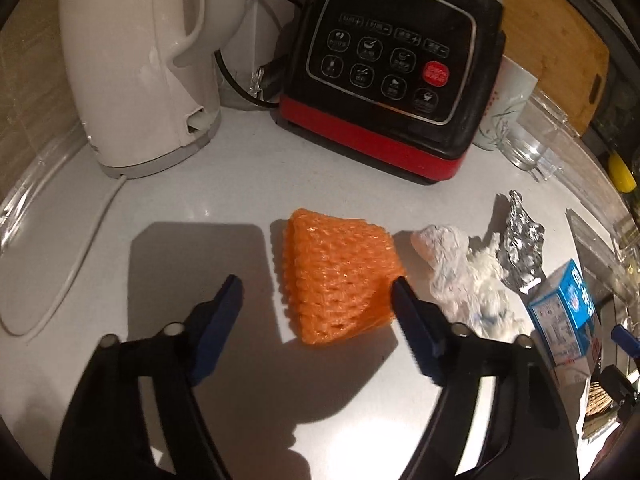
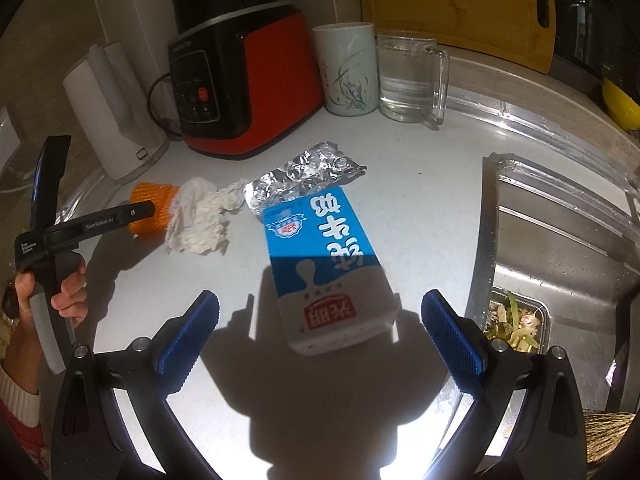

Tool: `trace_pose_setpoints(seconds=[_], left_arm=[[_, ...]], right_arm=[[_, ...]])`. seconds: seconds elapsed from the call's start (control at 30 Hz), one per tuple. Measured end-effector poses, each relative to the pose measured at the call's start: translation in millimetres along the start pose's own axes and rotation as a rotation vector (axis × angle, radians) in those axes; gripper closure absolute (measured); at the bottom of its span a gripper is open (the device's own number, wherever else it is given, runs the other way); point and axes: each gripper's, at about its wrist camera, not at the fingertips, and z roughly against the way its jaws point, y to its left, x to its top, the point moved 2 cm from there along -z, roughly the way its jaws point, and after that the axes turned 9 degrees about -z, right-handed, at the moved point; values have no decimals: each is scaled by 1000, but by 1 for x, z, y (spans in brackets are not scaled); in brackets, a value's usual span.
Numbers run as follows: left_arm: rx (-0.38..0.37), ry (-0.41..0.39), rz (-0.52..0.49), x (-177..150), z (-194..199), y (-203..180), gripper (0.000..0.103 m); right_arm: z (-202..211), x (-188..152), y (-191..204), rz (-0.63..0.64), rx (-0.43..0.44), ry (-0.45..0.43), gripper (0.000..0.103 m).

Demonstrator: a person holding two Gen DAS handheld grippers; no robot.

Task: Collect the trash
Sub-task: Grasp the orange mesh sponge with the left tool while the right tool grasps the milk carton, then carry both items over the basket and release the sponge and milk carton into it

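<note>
An orange foam net (image 1: 340, 276) lies on the white counter between the fingers of my open left gripper (image 1: 316, 286), just past their tips. Right of it lie a crumpled white tissue (image 1: 460, 272), a crumpled foil wrapper (image 1: 520, 240) and a blue-and-white milk carton (image 1: 560, 308). In the right wrist view the milk carton (image 2: 324, 264) lies flat just ahead of my open right gripper (image 2: 320, 308). Behind it are the foil wrapper (image 2: 304, 178), the tissue (image 2: 200, 216) and the foam net (image 2: 154, 208). The left gripper's body (image 2: 52, 232) shows at the left, held by a hand.
A white kettle (image 1: 140, 60) and a black-and-red blender base (image 1: 392, 68) stand at the back. A ceramic cup (image 2: 348, 68), a glass mug (image 2: 412, 76) and a wooden cutting board (image 2: 456, 8) stand behind. A steel sink (image 2: 560, 248) with a tray of food scraps (image 2: 516, 320) is at the right.
</note>
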Motion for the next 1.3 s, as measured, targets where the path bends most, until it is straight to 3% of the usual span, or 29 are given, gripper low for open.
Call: trace_pose_setpoints(seconds=[0.13,0.33,0.6,0.67,0.7,0.8,1.07,1.3], left_arm=[[-52,-7,16,5,-5,-1,62],[-51,-27,13,5,2,-1,79],[-5,-63,-11,-5,30,1,81],[9,-73,-19,-9,40,0,81],[14,-78,-20,-13,46,-1,81],[22,-89,-24,-22,62,-5,81],[-8,-114,-31,-61,115,-43,81],[-71,-92,-43,-124,166,-99,81]], right_arm=[[-7,0,-3,-7,3,15,3],[-14,5,-2,-5,20,23,3],[-43,10,2,33,-20,62,3],[-45,9,3,50,-41,58,14],[-46,9,3,57,-48,68,29],[-41,8,0,34,-38,73,31],[21,-15,2,57,-1,9,35],[105,-72,-8,44,55,-21,35]])
